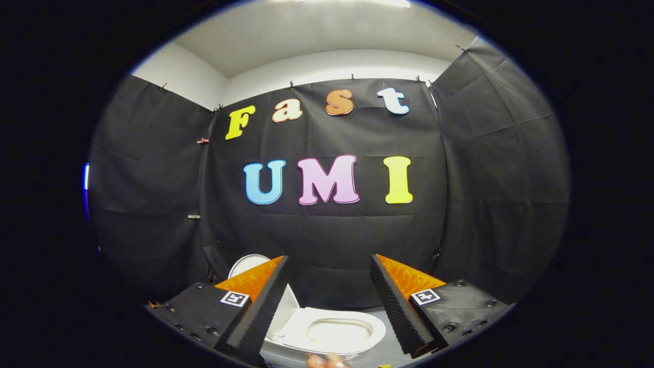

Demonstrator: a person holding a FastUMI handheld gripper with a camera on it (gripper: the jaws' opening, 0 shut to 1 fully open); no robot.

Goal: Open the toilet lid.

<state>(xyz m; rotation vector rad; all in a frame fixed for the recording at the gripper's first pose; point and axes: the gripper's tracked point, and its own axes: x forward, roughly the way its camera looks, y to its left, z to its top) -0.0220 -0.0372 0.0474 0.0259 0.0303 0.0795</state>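
Note:
A white toilet [286, 352] stands low on the floor, between and below my two fingers. Its lid [287, 309] is raised and stands upright at the left side of the bowl, partly hidden behind my left finger [260, 306]. The seat ring [334, 332] lies flat and shows the bowl's opening. My gripper [329, 257] is open wide, held above the toilet with nothing between the fingers and touching nothing.
Black cloth walls close the booth behind the toilet and on both sides. A grey floor strip [383, 352] shows to the right of the bowl. Part of a hand [327, 362] shows just in front of the seat.

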